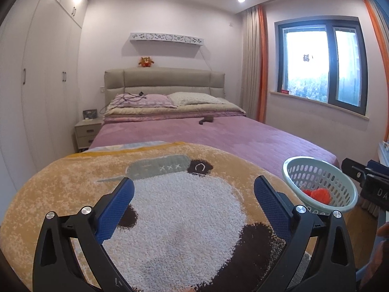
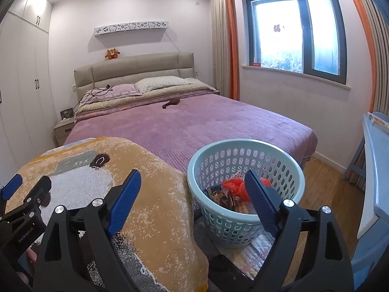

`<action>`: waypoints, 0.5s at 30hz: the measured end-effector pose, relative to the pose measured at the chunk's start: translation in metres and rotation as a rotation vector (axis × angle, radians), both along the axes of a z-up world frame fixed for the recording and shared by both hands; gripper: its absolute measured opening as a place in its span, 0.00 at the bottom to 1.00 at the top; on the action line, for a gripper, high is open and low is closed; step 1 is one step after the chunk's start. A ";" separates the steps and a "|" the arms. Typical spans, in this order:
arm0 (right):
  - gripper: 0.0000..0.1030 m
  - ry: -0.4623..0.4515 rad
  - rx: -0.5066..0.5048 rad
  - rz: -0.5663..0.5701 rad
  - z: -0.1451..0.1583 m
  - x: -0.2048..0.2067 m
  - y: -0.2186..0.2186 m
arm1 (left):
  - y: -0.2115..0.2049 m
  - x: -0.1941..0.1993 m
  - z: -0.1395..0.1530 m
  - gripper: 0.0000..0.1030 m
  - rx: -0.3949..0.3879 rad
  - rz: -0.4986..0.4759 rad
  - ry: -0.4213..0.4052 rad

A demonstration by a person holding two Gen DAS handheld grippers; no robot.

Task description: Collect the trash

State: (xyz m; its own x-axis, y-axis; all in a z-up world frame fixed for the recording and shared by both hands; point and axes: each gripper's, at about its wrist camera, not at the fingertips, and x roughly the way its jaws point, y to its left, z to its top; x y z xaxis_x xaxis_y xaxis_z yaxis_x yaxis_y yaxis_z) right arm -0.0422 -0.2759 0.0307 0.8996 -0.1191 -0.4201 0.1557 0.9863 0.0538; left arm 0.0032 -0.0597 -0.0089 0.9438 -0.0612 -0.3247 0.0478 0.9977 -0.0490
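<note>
A pale green perforated basket (image 2: 245, 150) stands at the foot of the bed, right of a yellow cartoon blanket (image 2: 155, 194). Inside it lie an orange crumpled bag (image 2: 233, 185) and printed wrappers (image 2: 218, 194). The basket also shows in the left wrist view (image 1: 318, 170), with the orange bag (image 1: 318, 194) in it. My left gripper (image 1: 194, 189) is open and empty above the blanket (image 1: 170, 219). My right gripper (image 2: 192, 182) is open and empty, its right finger over the basket's mouth. The left gripper shows at the left edge of the right wrist view (image 2: 14, 187).
A purple-covered bed (image 2: 194, 121) runs back to a beige headboard (image 2: 133, 68). A small dark object (image 2: 171, 102) lies on it near the pillows. A nightstand (image 2: 63, 129) and white wardrobes (image 2: 22, 85) are left. A blue cabinet (image 2: 374, 194) is right, over wood floor (image 2: 323, 177).
</note>
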 end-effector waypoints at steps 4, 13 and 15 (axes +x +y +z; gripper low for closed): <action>0.81 -0.007 -0.012 0.005 0.001 -0.002 0.004 | 0.002 0.001 -0.001 0.93 -0.010 0.006 0.004; 0.84 -0.017 -0.005 0.015 0.005 -0.005 0.006 | 0.008 0.004 -0.001 0.93 -0.045 0.016 0.028; 0.84 -0.019 -0.011 0.016 0.006 -0.005 0.007 | 0.008 0.004 -0.001 0.93 -0.045 0.018 0.028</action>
